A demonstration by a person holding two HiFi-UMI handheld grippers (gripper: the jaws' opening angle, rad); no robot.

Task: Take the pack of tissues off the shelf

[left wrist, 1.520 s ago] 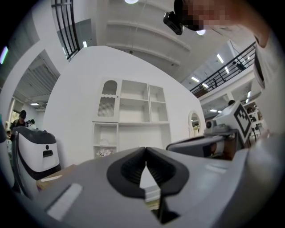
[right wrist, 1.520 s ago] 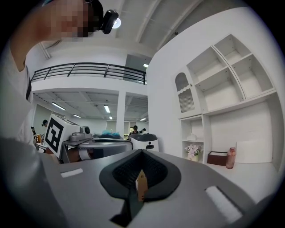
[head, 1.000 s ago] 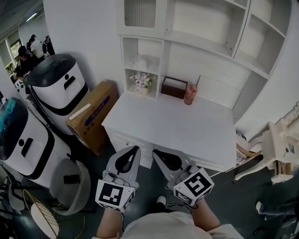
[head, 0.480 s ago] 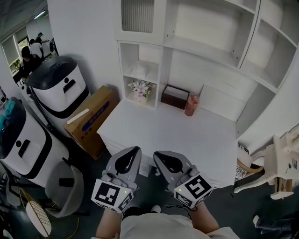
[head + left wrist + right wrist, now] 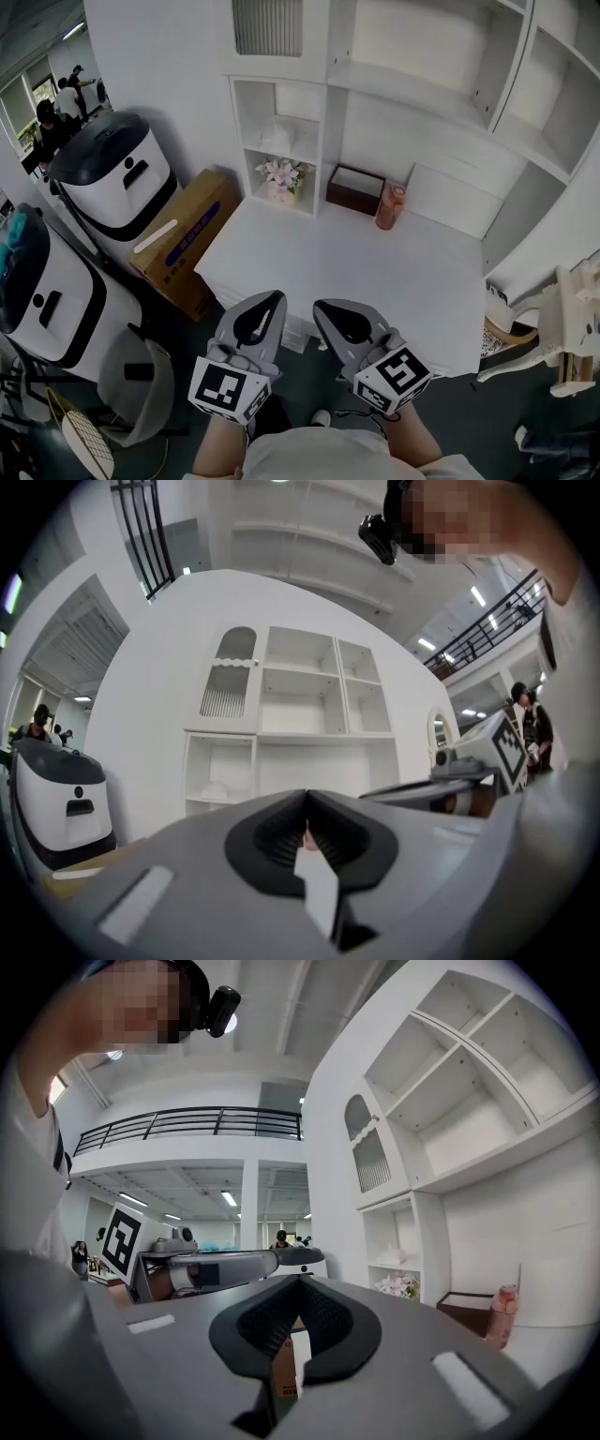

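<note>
At the desk's (image 5: 375, 272) near edge, left gripper (image 5: 273, 298) and right gripper (image 5: 320, 306) hang clenched, empty, well apart from tissues (image 5: 280, 141) on the far shelf (image 5: 239, 131); unopened, they could shove the pack back.

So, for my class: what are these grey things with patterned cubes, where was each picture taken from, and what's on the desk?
A person holds a tool in each hand: the left gripper and right gripper; the patterned cubes are part of them. One picture comes from a camera on the person's head, looking down; the other two from cameras on the grippers. Both grippers are shut, empty. On the desk stand flowers, a brown box and a pink bottle. The pack of tissues sits on the shelf above the flowers.
</note>
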